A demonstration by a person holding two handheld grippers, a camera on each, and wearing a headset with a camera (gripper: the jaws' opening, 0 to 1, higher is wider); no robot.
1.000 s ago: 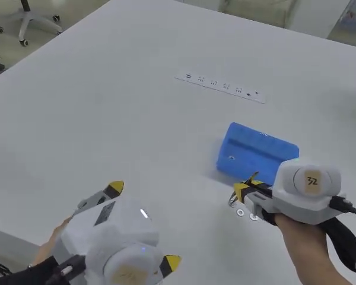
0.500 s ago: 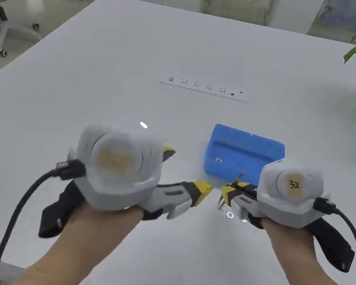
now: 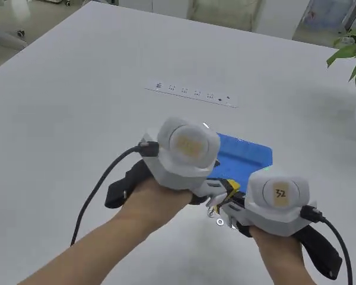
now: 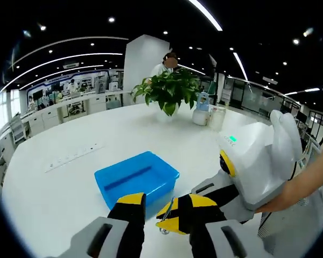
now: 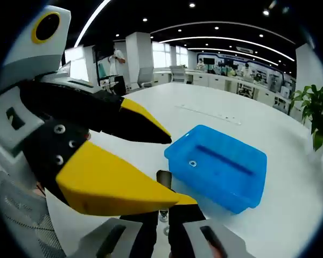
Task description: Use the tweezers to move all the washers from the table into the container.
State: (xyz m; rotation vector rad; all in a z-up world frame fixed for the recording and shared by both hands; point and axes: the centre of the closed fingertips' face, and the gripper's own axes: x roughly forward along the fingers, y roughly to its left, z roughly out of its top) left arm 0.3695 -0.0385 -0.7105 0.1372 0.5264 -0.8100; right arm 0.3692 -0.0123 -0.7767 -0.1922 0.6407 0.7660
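Right gripper [image 5: 164, 214]: jaws pressed together on the tweezers [image 5: 163, 185]; it sits low over the table [image 3: 77, 89], nearest the person.
Left gripper [image 4: 159, 208]: jaws apart, gripping nothing; its yellow tips sit close by the tweezers, almost touching the right gripper.
Washers [image 3: 219, 222]: at least two lie flat on the table under the grippers, just on the near side of the container; well in from any table edge.
Container [image 3: 249, 155]: blue tray with an open top, just beyond the grippers; one washer [image 5: 192, 163] lies inside, near one end.
Power strip [image 3: 193, 94]: farther on, toward the far edge; out of the way.
Risk, crowding: the grippers are packed tight; a nudge from the left one could knock the tweezers askew in the right one's hold, or twist them out.
Risk, pinch: thin flat washers on a smooth top probably slide or flick away if the tips close off-centre; one could skate toward an edge.
Risk, carry: a weak pinch may drop a washer short of the container's near wall.
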